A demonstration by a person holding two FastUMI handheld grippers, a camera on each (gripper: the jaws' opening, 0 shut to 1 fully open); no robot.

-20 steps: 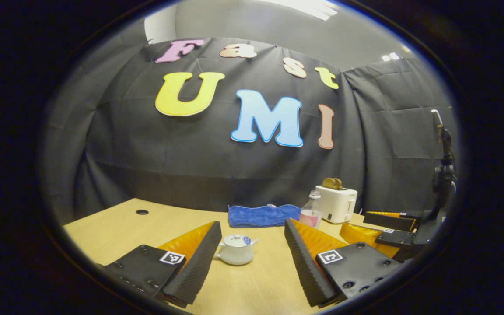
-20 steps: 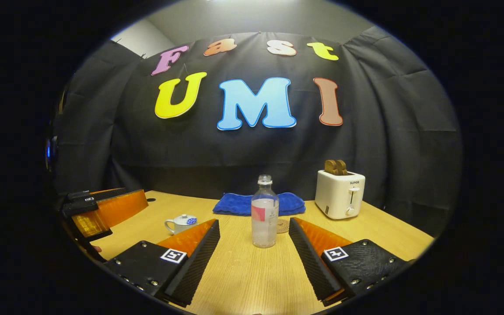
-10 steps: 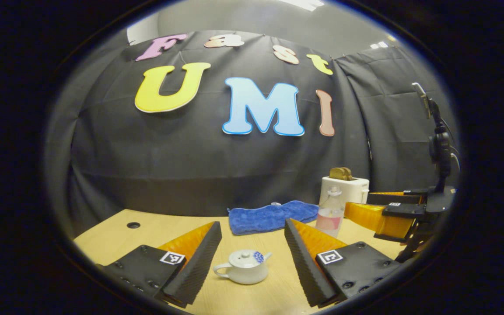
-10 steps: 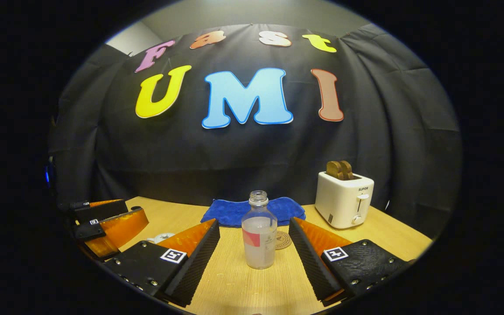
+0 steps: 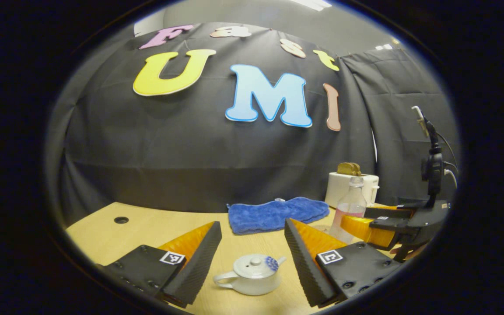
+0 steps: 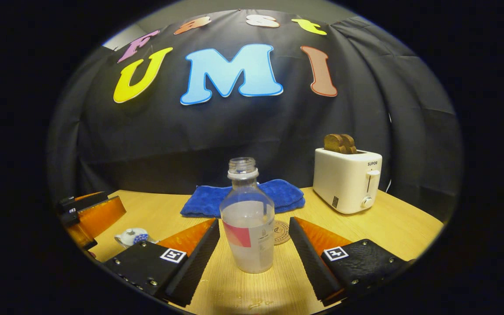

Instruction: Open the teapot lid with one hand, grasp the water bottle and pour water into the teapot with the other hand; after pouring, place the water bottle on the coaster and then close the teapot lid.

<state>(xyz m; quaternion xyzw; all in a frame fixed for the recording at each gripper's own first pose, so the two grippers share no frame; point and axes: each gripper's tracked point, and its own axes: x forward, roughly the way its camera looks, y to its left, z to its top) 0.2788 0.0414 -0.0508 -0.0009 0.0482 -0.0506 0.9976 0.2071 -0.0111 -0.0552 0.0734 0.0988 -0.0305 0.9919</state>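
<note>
While both claws stand wide apart with nothing between their fingers pressed, I treat this as the approach before either grasp. My left claw (image 5: pixel 252 258) hangs spread over the teapot (image 5: pixel 252 274), which sits on the desk (image 5: pixel 147 227) at the six o'clock of the left gripper view, lid (image 5: pixel 255 264) on, spout toward three o'clock, handle toward nine. To lift that lid cleanly I would centre the small knob between the fingers and come straight down, closing only on the knob, since a grip that catches the lid's rim could drag the whole pot. My right claw (image 6: pixel 254 253) is likewise open, with the water bottle (image 6: pixel 247 218) standing upright between its fingers but, as far as I can judge, not touched by either. The bottle is uncapped and partly filled, so I would close on the body below the shoulder, squarely and slowly, to keep it from tipping or slopping. Just behind the bottle, toward one o'clock, lies the round coaster (image 6: pixel 281 232). Farther out a blue towel (image 6: pixel 243 197) lies at twelve o'clock and a white toaster (image 6: pixel 347 180) at two, both well apart from my path.
</note>
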